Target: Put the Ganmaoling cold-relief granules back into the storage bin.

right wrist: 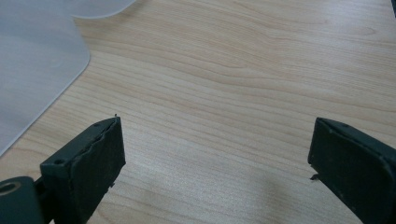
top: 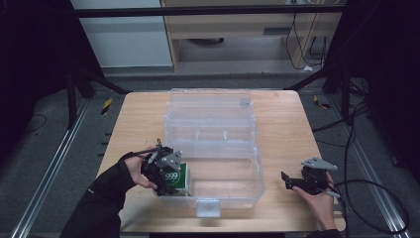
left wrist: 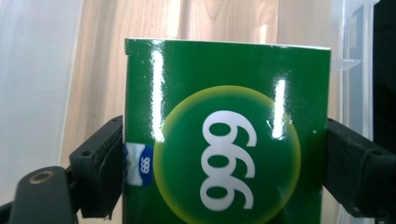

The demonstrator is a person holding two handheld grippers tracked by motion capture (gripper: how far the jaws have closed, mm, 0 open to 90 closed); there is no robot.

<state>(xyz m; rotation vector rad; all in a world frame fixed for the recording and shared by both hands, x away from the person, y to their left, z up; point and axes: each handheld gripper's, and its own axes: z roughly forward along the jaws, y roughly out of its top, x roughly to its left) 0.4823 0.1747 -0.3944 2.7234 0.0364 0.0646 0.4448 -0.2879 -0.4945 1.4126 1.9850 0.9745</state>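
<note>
High view, box: A big clear plastic box (top: 213,148) sits in the middle of the frame on a wooden table (top: 292,124). Its lid is open and leans toward the top of the frame.

High view, left gripper: The left gripper (top: 168,174) is at the lower left. It holds a green carton (top: 177,178) with "999" on it, right at the lower left corner of the clear box.

High view, right gripper: The right gripper (top: 288,181) is at the lower right, resting on the table just beside the box. It holds nothing.

Left gripper view: The green carton (left wrist: 224,135) takes up the middle of the frame. One black jaw presses on each side of it, so it is held tight. The clear box wall (left wrist: 350,70) is at the right edge.

Right gripper view: The two black jaws stand wide apart with bare table (right wrist: 224,93) between them. A corner of the clear plastic box (right wrist: 37,60) is at the upper left.

Step now: It looks like the carton is going into the clear box, or coming out. I cannot tell which.

Next move: If it goes in, the carton needs to sit flat on the box floor. Then the jaws can let go.
</note>
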